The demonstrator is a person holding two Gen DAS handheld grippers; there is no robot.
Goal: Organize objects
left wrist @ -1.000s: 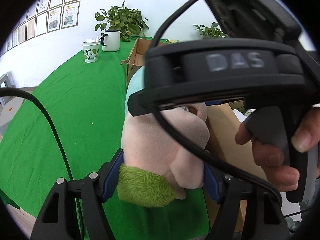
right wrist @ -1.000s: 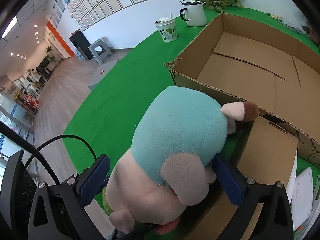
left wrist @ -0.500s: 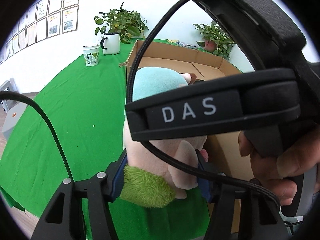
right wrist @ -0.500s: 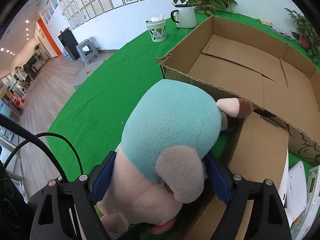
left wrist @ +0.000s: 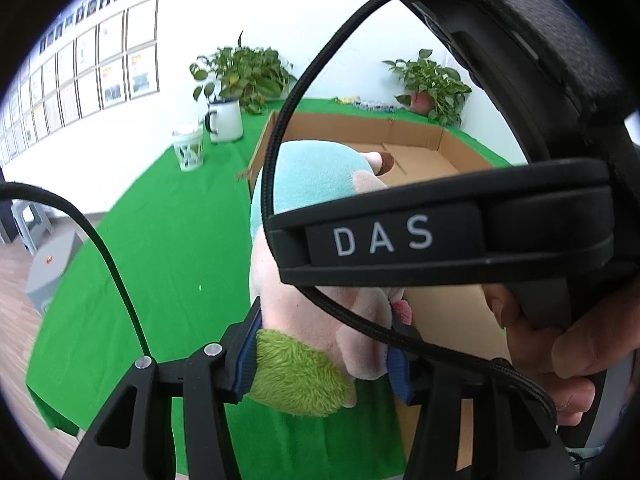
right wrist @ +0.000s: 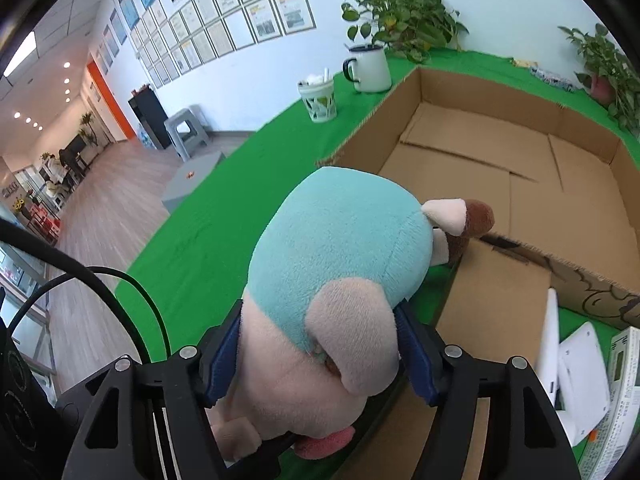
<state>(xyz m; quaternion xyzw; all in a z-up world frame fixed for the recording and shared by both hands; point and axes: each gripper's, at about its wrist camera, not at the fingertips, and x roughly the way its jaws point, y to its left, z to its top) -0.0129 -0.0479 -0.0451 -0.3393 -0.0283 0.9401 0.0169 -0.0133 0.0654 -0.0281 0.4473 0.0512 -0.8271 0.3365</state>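
A plush toy (right wrist: 340, 248) with a teal body, pale pink head and limbs and a green furry part (left wrist: 296, 376) is held in the air by both grippers. My left gripper (left wrist: 324, 360) is shut on its lower end. My right gripper (right wrist: 320, 356) is shut on its pink head. The right gripper's black body, marked DAS, fills the right of the left wrist view (left wrist: 440, 236). An open, empty cardboard box (right wrist: 500, 152) lies just beyond the toy on the green table (right wrist: 224, 216).
A white mug (right wrist: 370, 68), a patterned cup (right wrist: 320, 98) and potted plants (right wrist: 400, 8) stand at the table's far edge. White items and a printed packet (right wrist: 600, 380) lie at the right by a box flap. The floor drops off at the left.
Both grippers have lifted the toy higher and closed tighter on it. The box interior shows more fully now.
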